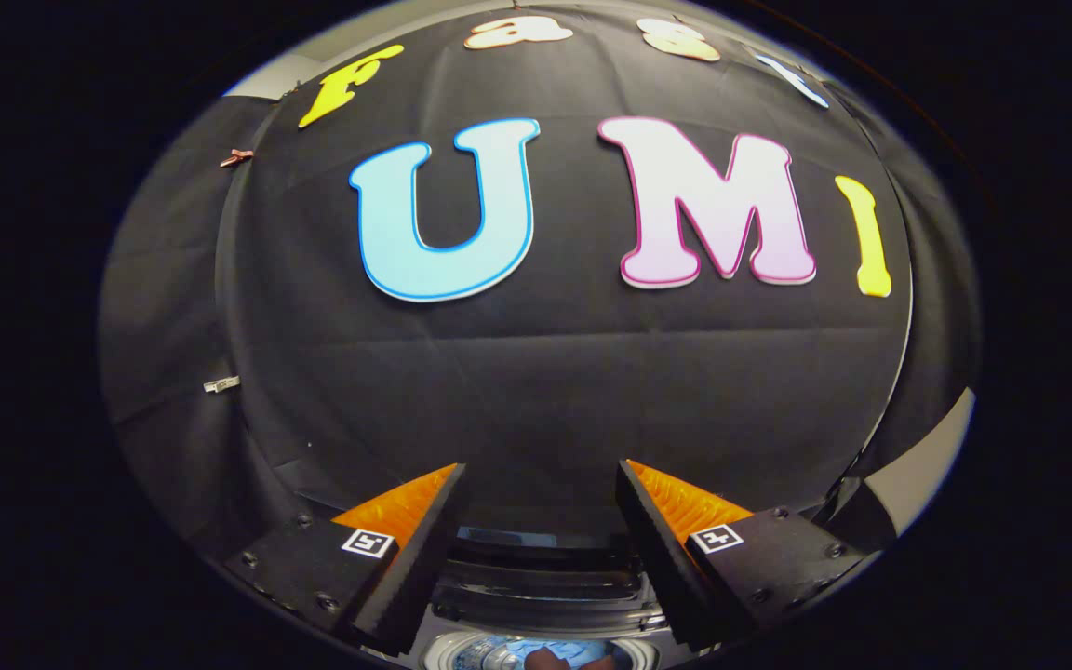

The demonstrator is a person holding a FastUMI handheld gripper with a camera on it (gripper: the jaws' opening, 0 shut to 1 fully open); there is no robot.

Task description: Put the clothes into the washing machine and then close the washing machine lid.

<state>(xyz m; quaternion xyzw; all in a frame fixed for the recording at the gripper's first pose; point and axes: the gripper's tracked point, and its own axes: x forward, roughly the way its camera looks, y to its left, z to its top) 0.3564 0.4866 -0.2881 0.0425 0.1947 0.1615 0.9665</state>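
Observation:
My gripper (541,484) is open, held high and facing the black booth wall, with nothing between its fingers. Low down between the fingers I see the top of the washing machine (541,596), its dark lid area folded back near the wall. At the very bottom the round metal drum (462,653) shows, with light blue cloth (550,649) and a small reddish-brown piece (550,660) lying inside it. The fingers stand well above the drum and touch nothing.
The black cloth wall (555,391) stands close ahead, beyond the fingertips. A pale strip of wall or floor (931,461) shows past the cloth's edge beside the right finger. A small clip (220,382) is pinned to the cloth off the left finger.

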